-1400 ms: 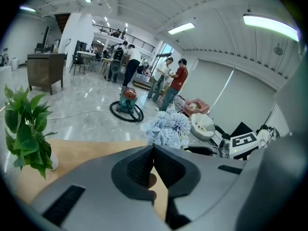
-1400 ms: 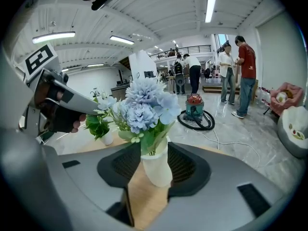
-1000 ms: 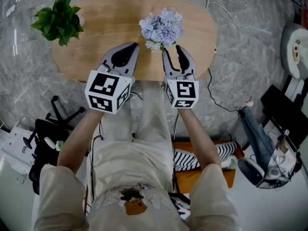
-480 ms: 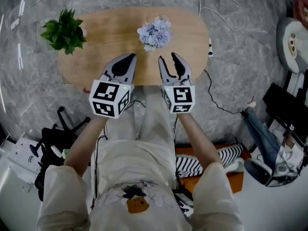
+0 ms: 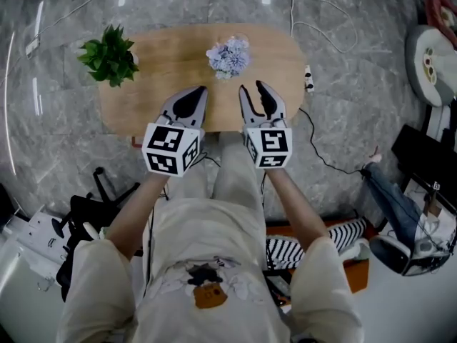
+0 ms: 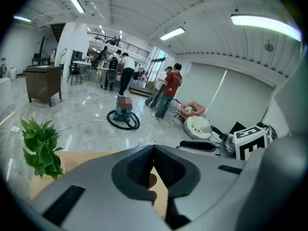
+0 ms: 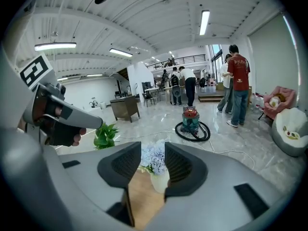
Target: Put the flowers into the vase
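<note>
Near the far edge of the bench (image 5: 171, 56), right of its middle, one bunch of pale blue flowers (image 5: 228, 56) stands in one white vase (image 7: 160, 181). One green plant (image 5: 111, 54) sits at the left end of the bench, well apart from the flowers. Two tools hover over the near edge, side by side. The left tool (image 5: 200, 90) has its jaws pressed together at the tips, with nothing between them. The right tool (image 5: 251, 88) has its jaws spread and empty; in the right gripper view, the flowers and vase show through the gap, farther along the bench. Neither tool touches the flowers, the vase or the plant.
</note>
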{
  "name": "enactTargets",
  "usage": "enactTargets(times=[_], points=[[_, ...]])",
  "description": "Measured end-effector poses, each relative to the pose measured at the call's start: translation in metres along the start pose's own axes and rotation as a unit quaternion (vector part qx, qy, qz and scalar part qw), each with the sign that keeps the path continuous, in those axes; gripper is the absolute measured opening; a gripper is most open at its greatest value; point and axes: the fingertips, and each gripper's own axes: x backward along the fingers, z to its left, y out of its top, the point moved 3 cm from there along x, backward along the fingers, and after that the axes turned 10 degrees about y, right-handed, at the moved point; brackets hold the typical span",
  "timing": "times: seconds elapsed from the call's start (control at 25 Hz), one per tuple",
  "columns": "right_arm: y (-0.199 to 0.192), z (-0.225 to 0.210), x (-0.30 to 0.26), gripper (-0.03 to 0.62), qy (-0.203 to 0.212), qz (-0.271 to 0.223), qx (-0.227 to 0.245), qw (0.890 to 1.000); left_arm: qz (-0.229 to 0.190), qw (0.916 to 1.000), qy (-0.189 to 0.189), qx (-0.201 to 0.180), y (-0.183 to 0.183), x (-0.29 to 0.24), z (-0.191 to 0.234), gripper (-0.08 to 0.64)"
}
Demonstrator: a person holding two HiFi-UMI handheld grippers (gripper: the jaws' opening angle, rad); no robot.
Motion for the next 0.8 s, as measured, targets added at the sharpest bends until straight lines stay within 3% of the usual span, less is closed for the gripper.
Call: enactTargets(times=[0.16, 0.32, 0.8], points=[[0.022, 0.004, 0.015, 0.136, 0.000, -0.017, -0.005, 1.000, -0.007, 1.0000, 0.002, 0.001, 0.009, 0.015, -0.007, 0.009], [0.039, 0.002, 0.033, 0.041, -0.017, -0.028, -0.012, 0.999, -0.012, 0.9999, 0.007, 0.006, 0.015, 0.028, -0.014, 0.009], [0.085, 0.006, 0.084, 0.021, -0.009, -0.077, -0.057, 0.995, -0.031, 0.9994, 0.010, 0.007, 0.034, 0.060, -0.046, 0.009]])
